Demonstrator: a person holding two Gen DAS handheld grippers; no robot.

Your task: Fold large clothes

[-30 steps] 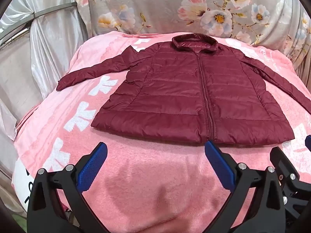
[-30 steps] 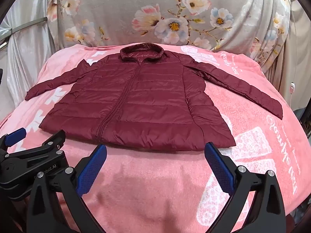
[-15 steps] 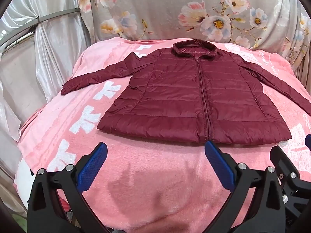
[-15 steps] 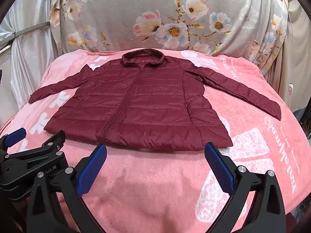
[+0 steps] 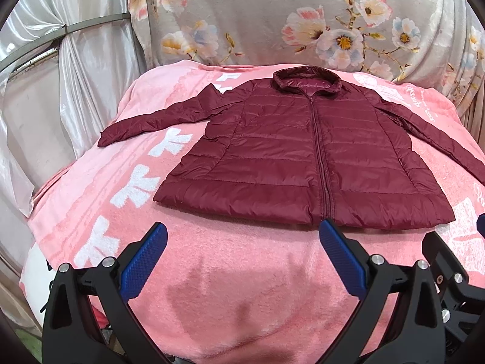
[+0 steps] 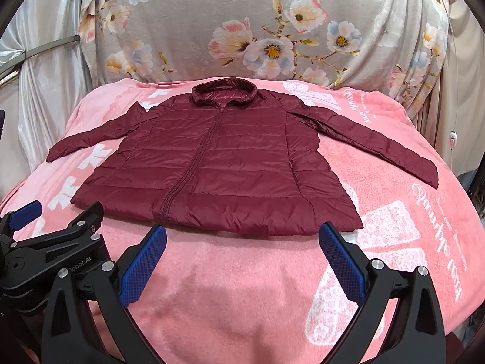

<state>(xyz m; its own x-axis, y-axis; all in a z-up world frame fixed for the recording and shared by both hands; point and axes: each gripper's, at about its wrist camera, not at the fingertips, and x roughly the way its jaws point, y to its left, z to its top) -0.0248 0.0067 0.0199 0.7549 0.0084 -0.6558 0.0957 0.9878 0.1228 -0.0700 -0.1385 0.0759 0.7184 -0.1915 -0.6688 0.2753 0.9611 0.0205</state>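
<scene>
Both grippers have drawn back, so the one maroon jacket sits farther ahead on the pink blanket. Left gripper and right gripper gape wide, holding nothing. Only the right view shows the right sleeve's cuff.

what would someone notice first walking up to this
A maroon puffer jacket lies flat, zipped, sleeves spread, on a pink blanket. Behind it hangs a grey floral cloth. Nearest, the right gripper and left gripper hang open short of the hem.
</scene>
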